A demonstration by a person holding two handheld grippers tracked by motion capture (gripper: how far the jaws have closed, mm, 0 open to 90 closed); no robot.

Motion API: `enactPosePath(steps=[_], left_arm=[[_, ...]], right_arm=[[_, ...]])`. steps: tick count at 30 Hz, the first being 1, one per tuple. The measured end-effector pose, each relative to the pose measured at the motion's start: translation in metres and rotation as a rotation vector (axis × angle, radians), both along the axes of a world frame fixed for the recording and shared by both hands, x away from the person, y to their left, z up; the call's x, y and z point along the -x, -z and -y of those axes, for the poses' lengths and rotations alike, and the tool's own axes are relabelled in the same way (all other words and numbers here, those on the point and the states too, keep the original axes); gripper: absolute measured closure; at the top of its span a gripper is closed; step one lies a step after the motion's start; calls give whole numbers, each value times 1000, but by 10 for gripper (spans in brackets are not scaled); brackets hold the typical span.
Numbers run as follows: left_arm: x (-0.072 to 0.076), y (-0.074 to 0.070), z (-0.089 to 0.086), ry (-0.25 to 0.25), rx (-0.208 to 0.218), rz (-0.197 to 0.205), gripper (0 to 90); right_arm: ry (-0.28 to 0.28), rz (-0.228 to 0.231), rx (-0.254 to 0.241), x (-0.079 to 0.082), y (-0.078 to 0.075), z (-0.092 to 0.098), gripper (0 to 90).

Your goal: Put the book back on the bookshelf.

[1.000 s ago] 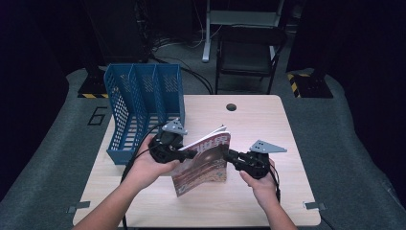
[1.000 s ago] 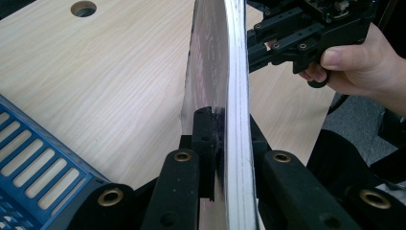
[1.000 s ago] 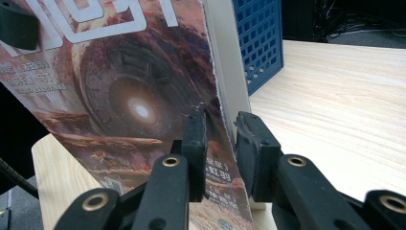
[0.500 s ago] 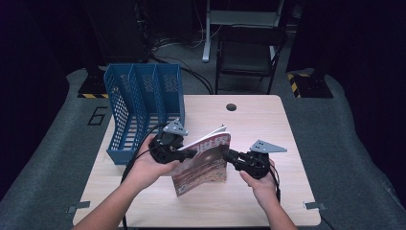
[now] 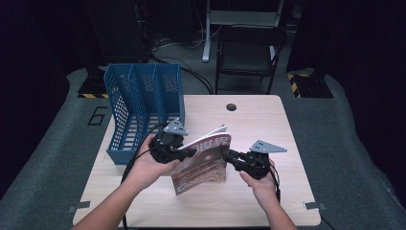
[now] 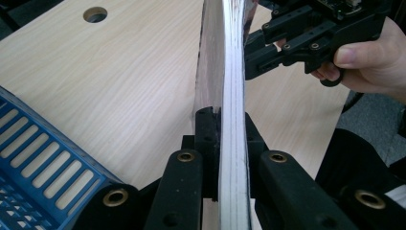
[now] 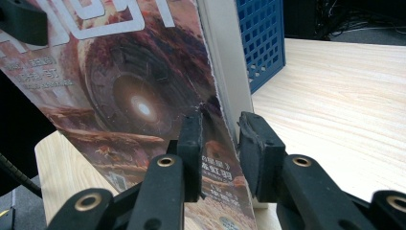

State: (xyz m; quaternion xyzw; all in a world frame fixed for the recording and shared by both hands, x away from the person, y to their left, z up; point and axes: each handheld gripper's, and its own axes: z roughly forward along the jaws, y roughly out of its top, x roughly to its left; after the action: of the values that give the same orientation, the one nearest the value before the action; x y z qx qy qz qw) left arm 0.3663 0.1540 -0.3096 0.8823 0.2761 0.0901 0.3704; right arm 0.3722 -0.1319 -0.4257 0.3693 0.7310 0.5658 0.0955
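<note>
A magazine (image 5: 203, 160) with a reddish-brown cover stands on edge on the wooden table (image 5: 258, 120), tilted a little. My left gripper (image 5: 191, 152) holds its upper left corner. In the left gripper view the jaws (image 6: 225, 124) are shut on the magazine's page edges (image 6: 230, 96). My right gripper (image 5: 229, 155) is at the magazine's right edge. In the right gripper view its jaws (image 7: 220, 124) straddle the magazine's cover (image 7: 139, 96) edge, and a gap shows beside the right pad. The right gripper (image 6: 251, 50) also appears past the magazine in the left gripper view.
A blue mesh file holder (image 5: 143, 105) with three slots stands at the table's back left, close behind my left hand. It also shows as the blue holder (image 6: 43, 163) and blue holder (image 7: 261, 38). A cable hole (image 5: 231, 107) lies near the far edge. A dark chair (image 5: 249, 52) stands beyond the table.
</note>
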Motion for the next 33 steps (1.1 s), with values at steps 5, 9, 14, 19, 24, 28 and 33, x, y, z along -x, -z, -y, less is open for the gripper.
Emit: enactPosePath(steps=[5, 9, 14, 19, 24, 28, 33], left_arm=[[-2, -1, 0, -1, 1, -7, 839], [-3, -3, 2, 0, -5, -2, 840], [-4, -6, 1, -1, -4, 2, 840], [-4, -12, -2, -3, 10, 0, 840], [-5, -21, -6, -19, 16, 15, 840], [-6, -27, -10, -26, 18, 25, 840], [-7, -34, -14, -39, 37, 28, 840]], right_arm=[[-2, 1, -3, -1, 1, 1, 693], [-2, -2, -2, -1, 2, 1, 684], [-3, -1, -4, 0, 2, 1, 673], [-1, -3, -5, 0, 1, 1, 658], [7, -4, -3, 1, -1, 2, 639], [10, -3, 4, 1, -2, 3, 625], [12, -6, 17, 4, -3, 5, 600]])
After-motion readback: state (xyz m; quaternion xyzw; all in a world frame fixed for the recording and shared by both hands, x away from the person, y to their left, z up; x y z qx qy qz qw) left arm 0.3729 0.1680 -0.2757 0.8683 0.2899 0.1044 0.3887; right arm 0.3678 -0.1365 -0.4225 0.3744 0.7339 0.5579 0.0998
